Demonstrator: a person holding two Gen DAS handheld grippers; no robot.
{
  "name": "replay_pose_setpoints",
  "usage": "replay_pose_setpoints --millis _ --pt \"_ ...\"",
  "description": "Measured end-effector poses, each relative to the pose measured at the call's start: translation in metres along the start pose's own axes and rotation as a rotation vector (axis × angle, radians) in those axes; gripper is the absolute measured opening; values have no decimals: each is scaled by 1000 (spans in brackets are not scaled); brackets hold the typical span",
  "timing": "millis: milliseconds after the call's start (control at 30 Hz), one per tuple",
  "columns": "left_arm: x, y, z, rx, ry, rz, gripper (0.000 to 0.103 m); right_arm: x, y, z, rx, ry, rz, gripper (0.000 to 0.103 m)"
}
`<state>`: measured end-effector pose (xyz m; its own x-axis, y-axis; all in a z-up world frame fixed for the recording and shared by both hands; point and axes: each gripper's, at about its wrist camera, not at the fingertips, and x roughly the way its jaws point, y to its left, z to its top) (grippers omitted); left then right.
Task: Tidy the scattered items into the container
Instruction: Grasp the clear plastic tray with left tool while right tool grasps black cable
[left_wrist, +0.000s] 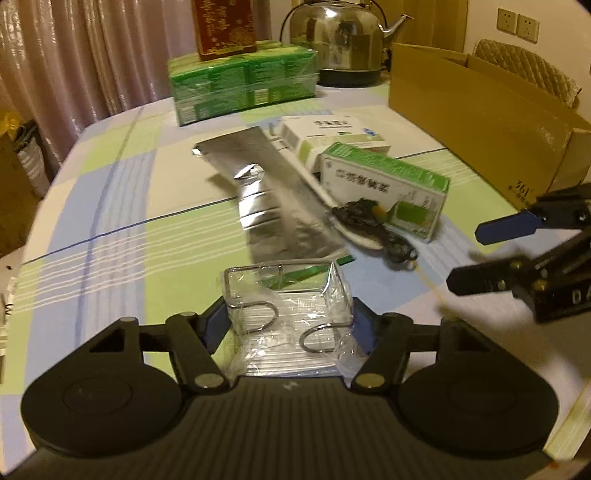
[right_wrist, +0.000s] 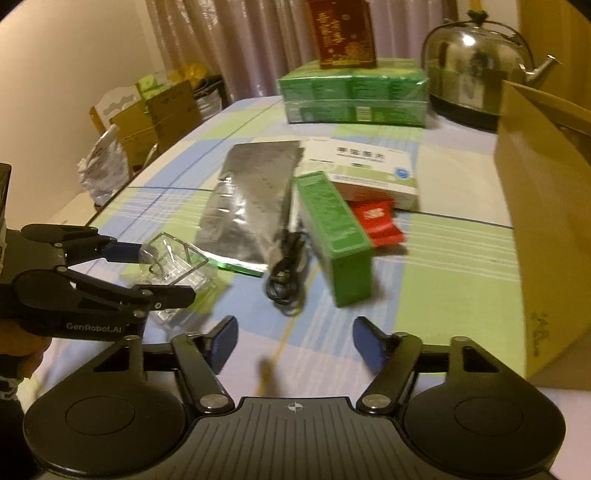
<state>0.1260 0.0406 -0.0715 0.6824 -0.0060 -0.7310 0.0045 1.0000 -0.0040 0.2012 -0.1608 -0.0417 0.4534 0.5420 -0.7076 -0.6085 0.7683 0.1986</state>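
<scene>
My left gripper (left_wrist: 290, 326) is shut on a clear plastic-wrapped holder (left_wrist: 288, 295) with metal hooks, low over the checked tablecloth. In the right wrist view the same holder (right_wrist: 173, 266) sits between that gripper's fingers (right_wrist: 164, 275). My right gripper (right_wrist: 297, 345) stands open over bare cloth with nothing between its pads. Just ahead of it lie a black cable (right_wrist: 284, 280) and a green box (right_wrist: 332, 236). Around these are a silver foil pouch (right_wrist: 251, 206), a white box (right_wrist: 369, 166) and a red packet (right_wrist: 376, 221). An open cardboard box (right_wrist: 546, 229) stands at the right.
At the back of the table stand a wrapped stack of green packs (right_wrist: 354, 96) with a red-brown carton (right_wrist: 343, 33) on top, and a steel kettle (right_wrist: 476, 62). Cartons and a crumpled bag (right_wrist: 103, 166) lie beyond the table's left edge. A curtain hangs behind.
</scene>
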Motion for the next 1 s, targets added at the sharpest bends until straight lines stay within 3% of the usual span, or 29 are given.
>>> replay_pose_setpoints --millis 267,667,1000 --pt "-2 19 -10 -54 6 10 63 25 21 16 -42 -32 4 47" --pt "2 19 -10 -104 -27 -22 63 55 25 29 -56 -57 -153 22" --pt "5 16 -9 -110 -31 -37 64 65 23 25 -61 -27 -176 13"
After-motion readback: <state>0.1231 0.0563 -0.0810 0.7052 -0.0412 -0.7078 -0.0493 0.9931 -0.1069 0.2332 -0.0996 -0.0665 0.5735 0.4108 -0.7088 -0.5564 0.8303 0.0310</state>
